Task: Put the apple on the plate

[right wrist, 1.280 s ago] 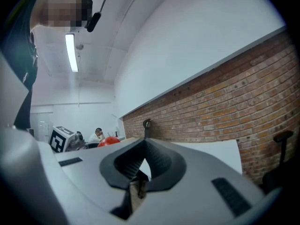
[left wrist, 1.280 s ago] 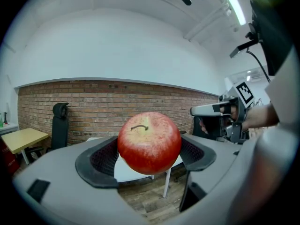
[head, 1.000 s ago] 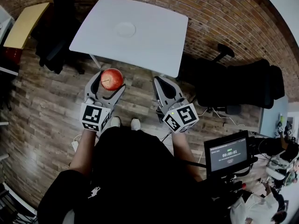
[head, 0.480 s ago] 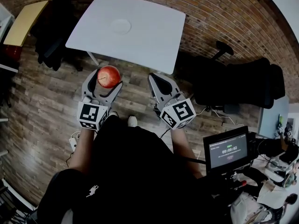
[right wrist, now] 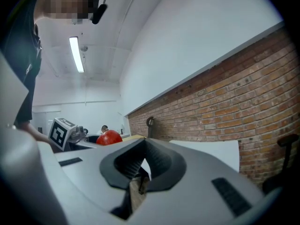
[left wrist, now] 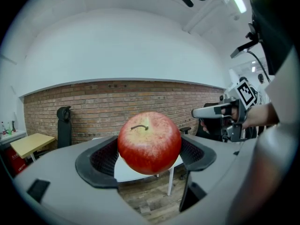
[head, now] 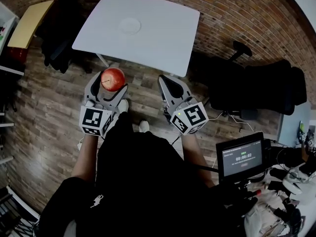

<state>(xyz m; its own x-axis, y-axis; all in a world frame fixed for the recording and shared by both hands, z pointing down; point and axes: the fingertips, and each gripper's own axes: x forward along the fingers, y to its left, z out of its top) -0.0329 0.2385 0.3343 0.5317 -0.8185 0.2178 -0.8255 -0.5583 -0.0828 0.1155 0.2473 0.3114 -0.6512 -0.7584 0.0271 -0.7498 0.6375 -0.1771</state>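
A red apple (head: 113, 79) (left wrist: 149, 142) sits between the black pads of my left gripper (head: 113, 82) (left wrist: 149, 146), which is shut on it, stem up. It hangs over the wooden floor, short of the near edge of the white table (head: 163, 28). A small white plate (head: 129, 25) lies on that table, towards its far left part. My right gripper (head: 167, 81) (right wrist: 144, 145) is level beside the left one, its jaws together with nothing between them. The right gripper view shows the apple (right wrist: 109, 137) off to the left.
Black office chairs (head: 261, 90) stand to the right of the table, and a dark chair (head: 59, 48) at its left. A yellow desk (head: 27, 19) is at the far left. A small monitor (head: 242, 158) on a rig sits at the lower right. A brick wall (left wrist: 93, 107) runs behind the table.
Both grippers and the apple have drifted a little left and towards the table. The person's feet have shifted on the floor. The left gripper's hold on the apple is unchanged.
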